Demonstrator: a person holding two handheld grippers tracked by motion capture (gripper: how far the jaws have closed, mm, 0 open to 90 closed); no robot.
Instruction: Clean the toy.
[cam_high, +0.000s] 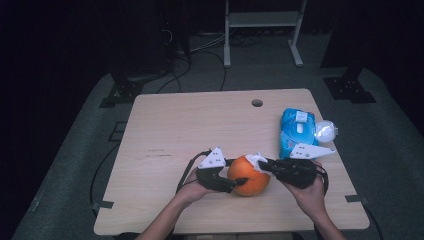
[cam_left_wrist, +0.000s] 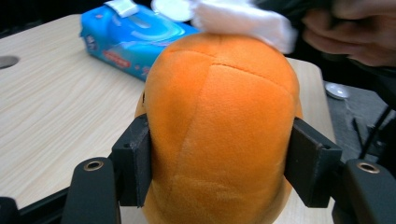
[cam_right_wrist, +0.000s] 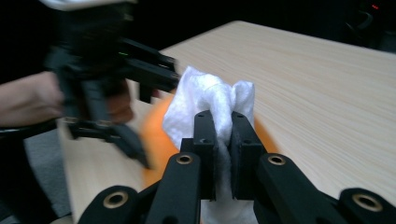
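An orange plush ball (cam_high: 248, 175) rests on the wooden table (cam_high: 175, 125) near its front edge. My left gripper (cam_high: 235, 179) comes in from the left and is shut on the ball. In the left gripper view its two black pads (cam_left_wrist: 135, 161) press into the ball's (cam_left_wrist: 219, 116) sides. My right gripper (cam_high: 263, 164) reaches in from the right, shut on a crumpled white wipe (cam_high: 256, 159). The wipe (cam_right_wrist: 210, 100) bulges out above the closed jaws of the right gripper (cam_right_wrist: 223, 122) and lies against the top of the ball (cam_right_wrist: 156, 135). The wipe (cam_left_wrist: 243, 21) sits on the ball's crown.
A blue pack of wet wipes (cam_high: 298, 131) lies at the table's right side, just behind my right hand. A round white cap-like thing (cam_high: 325, 131) lies beside it at the edge. A cable hole (cam_high: 257, 103) is near the far edge. A white frame (cam_high: 262, 20) stands on the floor beyond.
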